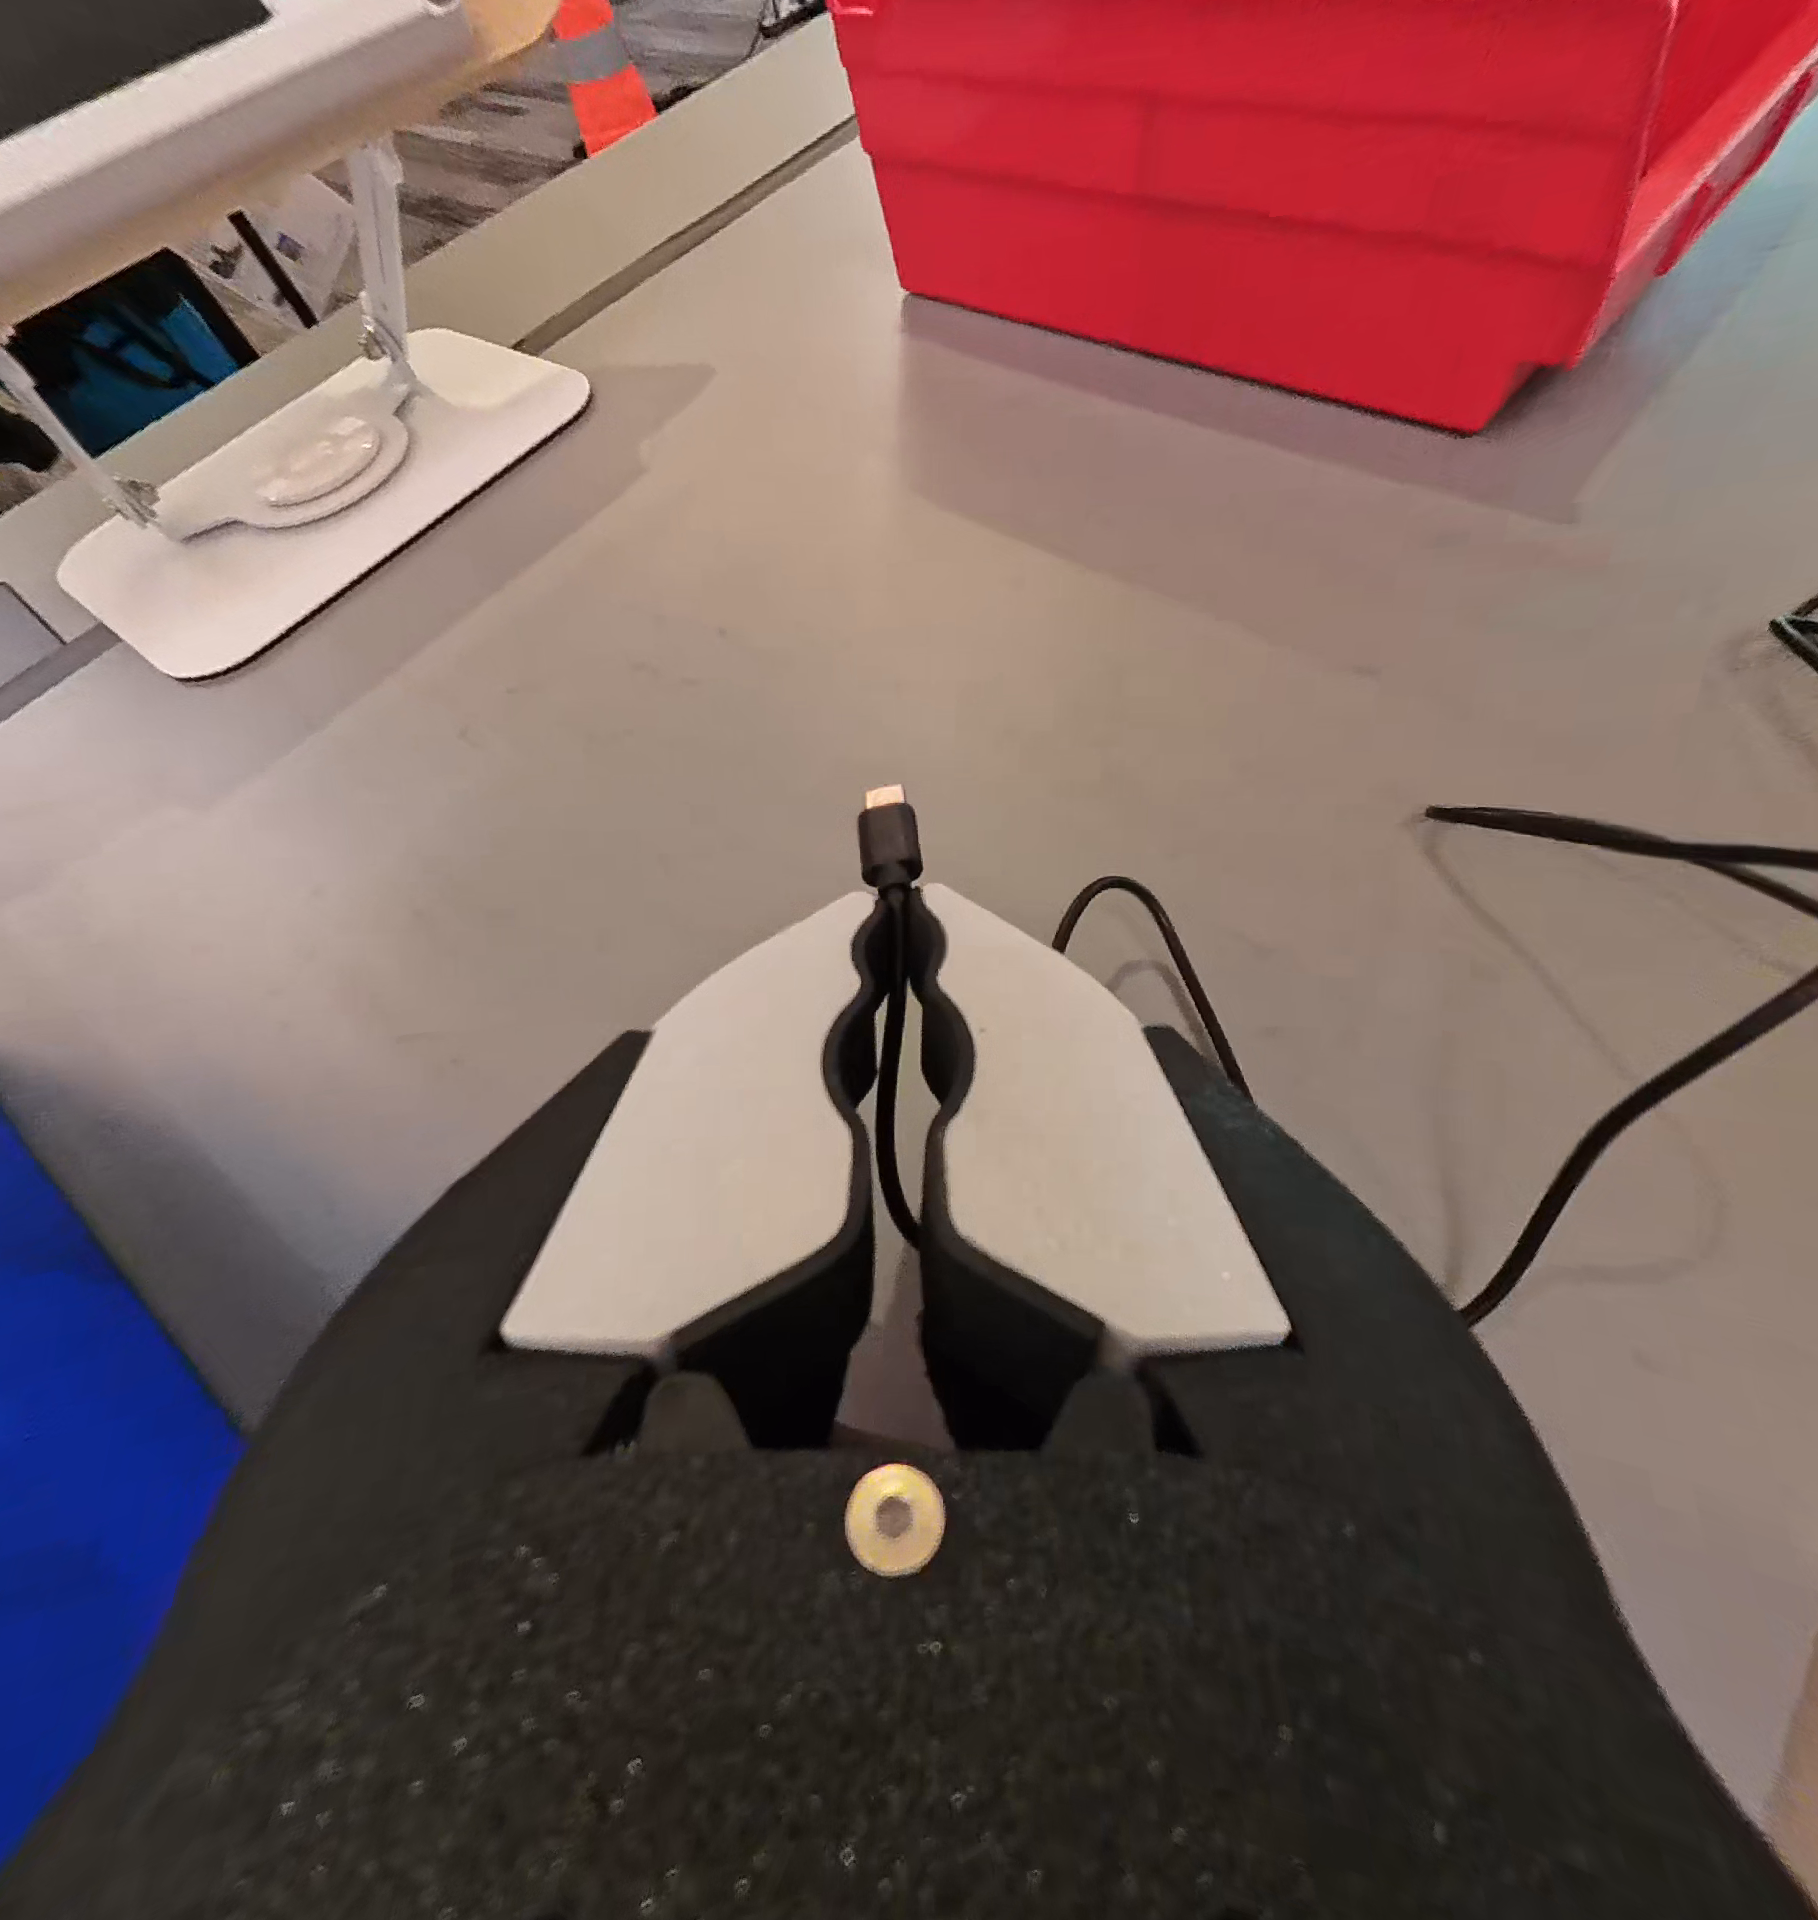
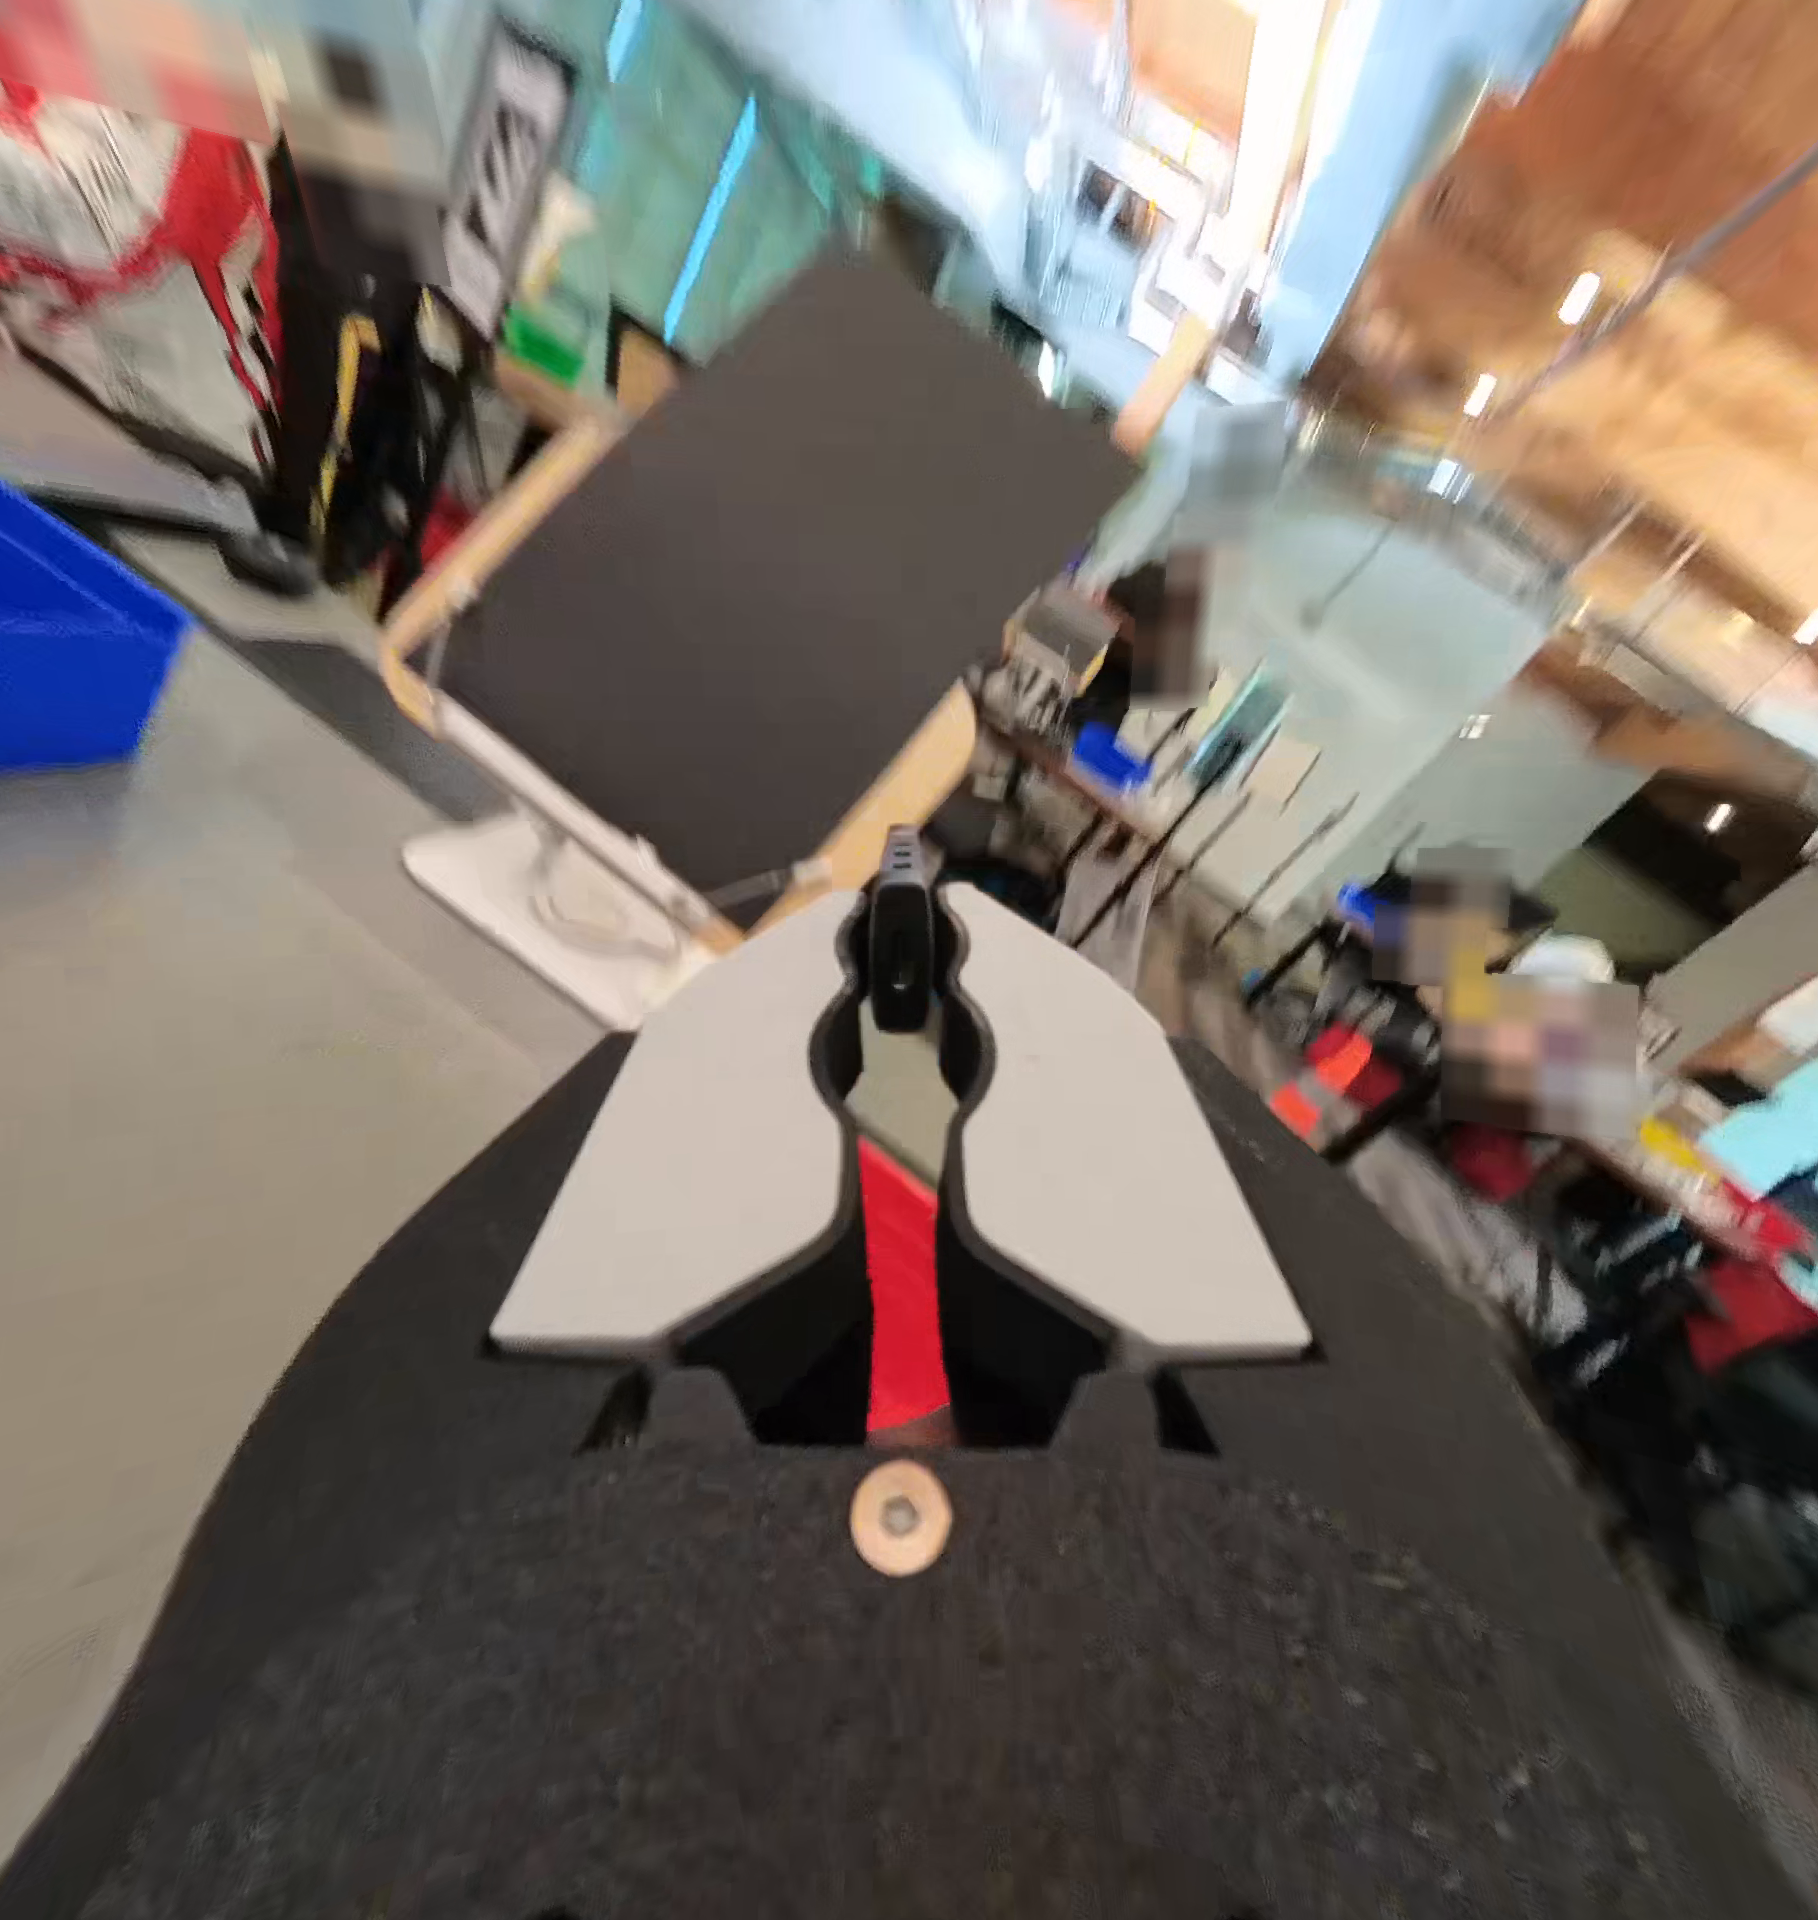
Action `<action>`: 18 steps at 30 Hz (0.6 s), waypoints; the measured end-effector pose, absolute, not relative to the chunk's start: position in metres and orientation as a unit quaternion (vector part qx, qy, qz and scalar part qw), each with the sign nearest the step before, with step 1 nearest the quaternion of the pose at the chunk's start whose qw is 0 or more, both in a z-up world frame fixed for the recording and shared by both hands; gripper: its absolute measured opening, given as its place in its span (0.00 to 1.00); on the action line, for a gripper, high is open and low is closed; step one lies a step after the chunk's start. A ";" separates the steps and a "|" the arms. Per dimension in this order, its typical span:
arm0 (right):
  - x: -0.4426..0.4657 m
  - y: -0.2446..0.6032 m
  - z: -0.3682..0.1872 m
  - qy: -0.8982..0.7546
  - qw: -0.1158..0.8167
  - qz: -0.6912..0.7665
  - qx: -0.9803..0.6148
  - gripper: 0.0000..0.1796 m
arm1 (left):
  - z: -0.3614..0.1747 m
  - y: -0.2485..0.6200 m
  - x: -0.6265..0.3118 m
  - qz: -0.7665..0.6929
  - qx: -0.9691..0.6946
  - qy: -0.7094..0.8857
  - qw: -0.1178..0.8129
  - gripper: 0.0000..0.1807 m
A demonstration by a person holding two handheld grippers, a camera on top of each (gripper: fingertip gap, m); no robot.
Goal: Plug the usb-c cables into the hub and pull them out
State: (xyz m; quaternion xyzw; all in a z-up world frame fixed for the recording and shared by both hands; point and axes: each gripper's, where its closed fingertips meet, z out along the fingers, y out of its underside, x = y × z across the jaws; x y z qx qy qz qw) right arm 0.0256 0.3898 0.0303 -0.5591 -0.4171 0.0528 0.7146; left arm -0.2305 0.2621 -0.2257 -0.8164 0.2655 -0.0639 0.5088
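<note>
Left tool (image 1: pixel 889 914) is pinched on a black usb-c cable (image 1: pixel 889 1049) just behind its plug (image 1: pixel 887 847); the plug's long axis runs straight out past the fingertips, metal tip forward, over the grey bench (image 1: pixel 676 727), nearer than the red bin (image 1: pixel 1300 208). Right tool (image 2: pixel 900 935) grips the dark hub (image 2: pixel 900 961), lifted, one port facing the camera. Neither view shows the other tool, so plug-to-port alignment can't be judged; slack trails right of the left tool.

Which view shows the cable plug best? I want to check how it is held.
The left wrist view: the cable plug sticks out sharp past the tips of the left gripper, which pinches its cord. The right wrist view shows no plug, only the hub in the right gripper.
</note>
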 end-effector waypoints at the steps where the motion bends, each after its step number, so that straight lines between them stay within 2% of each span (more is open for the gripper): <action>1: 0.032 0.415 0.014 -0.424 0.683 0.039 -0.593 0.05 | -0.227 0.262 -0.230 -0.063 -0.817 0.266 0.507 0.01; 5: 0.051 0.498 -0.071 -0.441 0.561 0.004 -0.701 0.05 | -0.229 0.261 -0.228 -0.064 -0.819 0.270 0.503 0.01; 12: 0.020 0.527 -0.145 -0.346 0.387 0.257 -0.815 0.05 | -0.234 0.259 -0.223 -0.048 -0.817 0.294 0.494 0.01; 16: 0.033 0.542 -0.194 -0.284 0.279 0.243 -0.884 0.05 | -0.235 0.258 -0.221 -0.050 -0.817 0.296 0.493 0.01; 18: 0.052 0.552 -0.215 -0.278 0.252 0.175 -0.910 0.12 | -0.236 0.258 -0.222 -0.050 -0.817 0.295 0.492 0.01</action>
